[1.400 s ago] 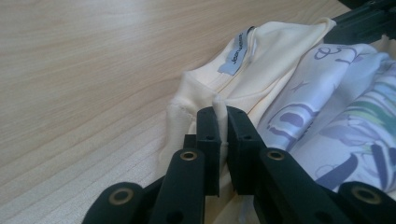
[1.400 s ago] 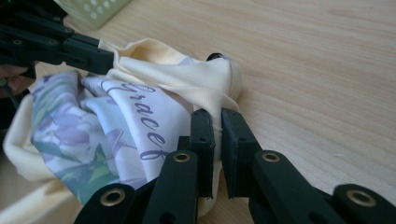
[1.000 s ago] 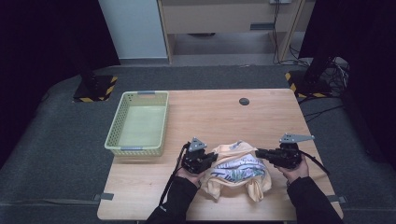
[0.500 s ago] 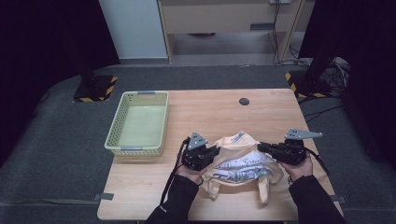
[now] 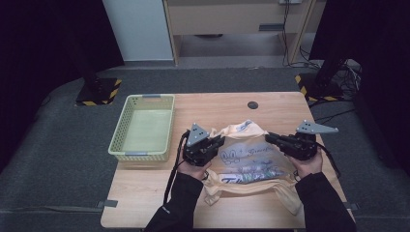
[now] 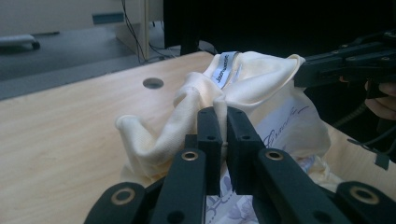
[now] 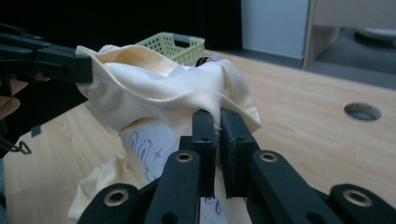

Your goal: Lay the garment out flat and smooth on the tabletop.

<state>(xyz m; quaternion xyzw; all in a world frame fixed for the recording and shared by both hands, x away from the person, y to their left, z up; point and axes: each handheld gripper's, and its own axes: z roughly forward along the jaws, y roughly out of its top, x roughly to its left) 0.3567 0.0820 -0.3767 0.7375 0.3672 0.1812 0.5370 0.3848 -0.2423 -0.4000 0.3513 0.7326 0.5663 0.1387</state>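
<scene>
Looking along each hand-held gripper, I see my left hand-held gripper (image 6: 219,122) and right hand-held gripper (image 7: 214,122) clamped on the cream shirt (image 5: 246,154), its neck label facing me. From above, the shirt spreads between them near the bench's (image 5: 145,203) front edge, the basket (image 5: 118,140) left, open wood behind.

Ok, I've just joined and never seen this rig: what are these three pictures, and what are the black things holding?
A person holds hand-held tongs, one in each hand. The high view looks down on the wooden table. The left tongs and right tongs are each shut on the top edge of a cream printed T-shirt, with its upper part off the table. The other two pictures come from cameras riding on the tongs: the left one and right one pinch the cloth. A green basket sits at the left.
</scene>
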